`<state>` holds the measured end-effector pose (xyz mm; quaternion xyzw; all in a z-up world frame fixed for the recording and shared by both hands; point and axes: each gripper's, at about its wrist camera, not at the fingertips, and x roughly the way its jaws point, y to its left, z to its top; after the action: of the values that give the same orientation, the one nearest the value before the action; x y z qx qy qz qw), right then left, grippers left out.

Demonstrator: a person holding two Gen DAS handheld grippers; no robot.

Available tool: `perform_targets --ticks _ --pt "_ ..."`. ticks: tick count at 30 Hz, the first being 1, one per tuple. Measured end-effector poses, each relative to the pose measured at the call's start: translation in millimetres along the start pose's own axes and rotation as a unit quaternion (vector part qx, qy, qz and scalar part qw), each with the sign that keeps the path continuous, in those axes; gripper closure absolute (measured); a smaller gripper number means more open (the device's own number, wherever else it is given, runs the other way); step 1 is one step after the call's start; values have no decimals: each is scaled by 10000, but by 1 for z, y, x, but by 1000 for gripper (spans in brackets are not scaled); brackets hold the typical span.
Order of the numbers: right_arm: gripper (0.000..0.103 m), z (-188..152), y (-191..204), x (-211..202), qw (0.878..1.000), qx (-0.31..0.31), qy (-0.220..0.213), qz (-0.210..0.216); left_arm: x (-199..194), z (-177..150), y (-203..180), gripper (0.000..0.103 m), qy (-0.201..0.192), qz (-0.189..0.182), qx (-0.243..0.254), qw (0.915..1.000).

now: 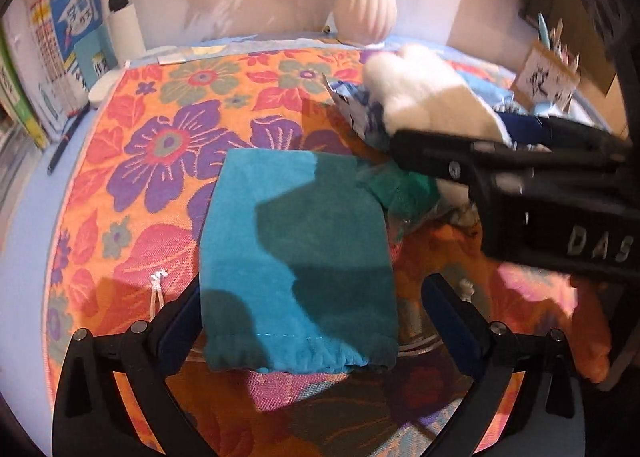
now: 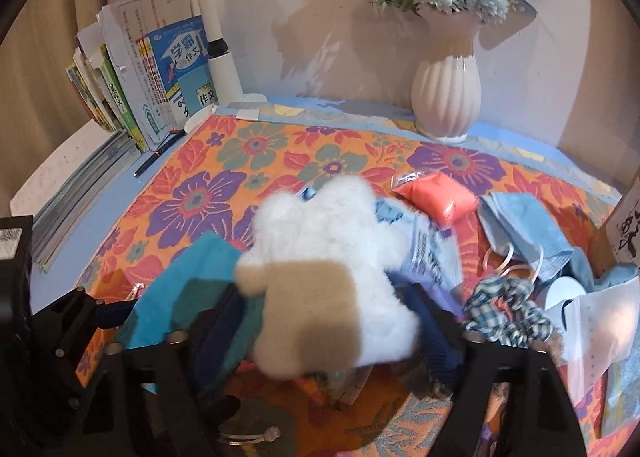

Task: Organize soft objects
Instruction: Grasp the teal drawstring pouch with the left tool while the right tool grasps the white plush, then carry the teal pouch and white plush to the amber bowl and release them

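Observation:
A teal drawstring pouch [image 1: 296,253] lies flat on the floral cloth [image 1: 160,161]. My left gripper [image 1: 310,321] is open, one finger at each side of the pouch's hemmed mouth. My right gripper [image 2: 324,321] is shut on a white fluffy plush [image 2: 332,269] and holds it above the cloth beside the pouch [image 2: 188,289]. In the left wrist view the right gripper [image 1: 492,161] comes in from the right with the plush [image 1: 432,97] between its fingers.
A white ribbed vase [image 2: 446,97] with flowers stands at the back. Books [image 2: 160,69] lean at the back left, with a pen [image 2: 158,155] beside them. At right lie a coral packet [image 2: 436,197], blue face masks [image 2: 524,233], a checked scrunchie [image 2: 504,309] and a white packet [image 2: 596,321].

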<state>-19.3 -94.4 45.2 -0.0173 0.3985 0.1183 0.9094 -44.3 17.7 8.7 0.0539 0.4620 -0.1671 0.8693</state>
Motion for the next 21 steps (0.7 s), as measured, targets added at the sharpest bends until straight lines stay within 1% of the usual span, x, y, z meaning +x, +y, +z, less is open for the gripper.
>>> perform_targets --ticks 1,3,4,5,6,7,9,11,15,17,19,21 --pt "43 -1 -1 1 10000 15 31 -8 1 -1 -2 2 20 63 42 10000" --pt "44 -3 -3 0 10000 49 9 6 1 -1 -3 20 -2 166 77 9998" --pt "46 -5 -5 -3 10000 84 -33 28 -2 -2 -3 43 -92 182 79 9998" --pt "47 -6 -7 -6 9998 147 -88 33 -7 -3 -2 64 -221 103 99 9997" --pt "47 -7 -11 -12 9995 261 -177 20 -9 -4 0 71 -242 -133 91 9996" --pt "48 -7 -13 -17 9992 327 -239 27 -12 -6 3 81 -304 -234 24 9993" --pt "48 -7 -21 -31 9978 495 -435 107 -12 -6 6 84 -313 -141 -80 9994" --pt "48 -7 -30 -50 9951 691 -672 240 -16 -5 11 85 -409 -111 -213 9989" --pt "48 -7 -41 -76 9910 912 -915 356 -39 -2 9 85 -802 -285 -340 9958" --pt "48 -8 -46 -86 9890 1020 -991 414 -54 1 5 85 -1010 -341 -341 9937" --pt "48 -10 -51 -95 9871 1117 -1040 488 -66 4 -2 85 -1150 -341 -276 9924" --pt "48 -12 -55 -103 9858 1170 -1105 475 -74 8 -7 85 -1243 -333 -207 9915"
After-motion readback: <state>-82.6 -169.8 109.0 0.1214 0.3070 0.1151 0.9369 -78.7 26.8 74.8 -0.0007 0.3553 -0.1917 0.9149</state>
